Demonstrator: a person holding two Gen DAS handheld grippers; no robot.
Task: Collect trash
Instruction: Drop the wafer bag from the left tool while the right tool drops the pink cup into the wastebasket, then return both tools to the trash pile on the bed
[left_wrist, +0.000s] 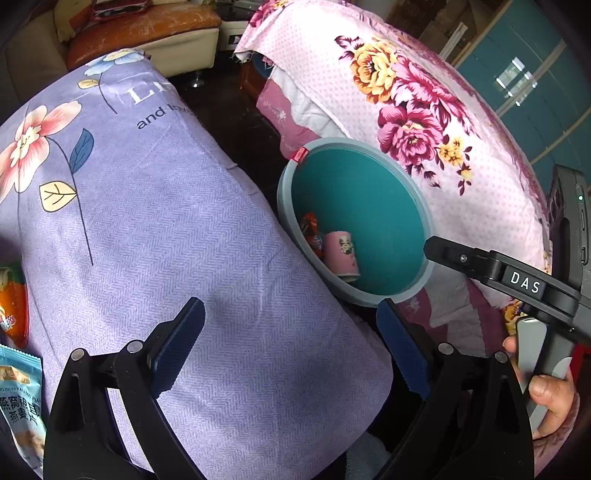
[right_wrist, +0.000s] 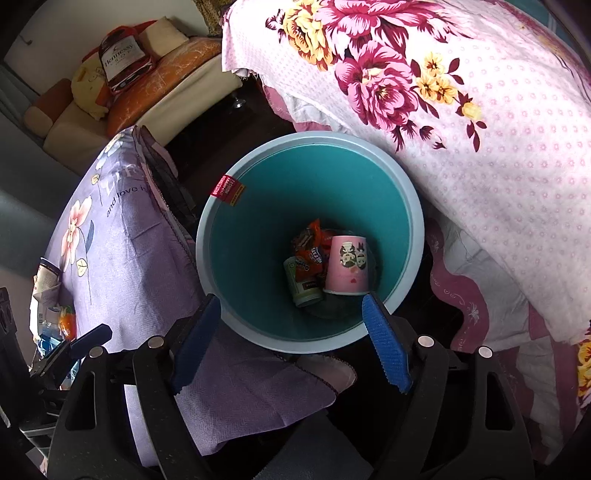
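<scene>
Above the bin (right_wrist: 314, 155), holding a cup (right_wrist: 347, 266) and wrappers (right_wrist: 314, 251), both claws, left (left_wrist: 291, 347) and right (right_wrist: 291, 339), gape wide, empty.

Your view cut off the blue snack packet (left_wrist: 18, 398) and the orange wrapper (left_wrist: 13, 306) at nine o'clock. In the bin (right_wrist: 207, 236), the pink cup (right_wrist: 347, 266) hid part of the orange wrappers (right_wrist: 314, 251).
</scene>
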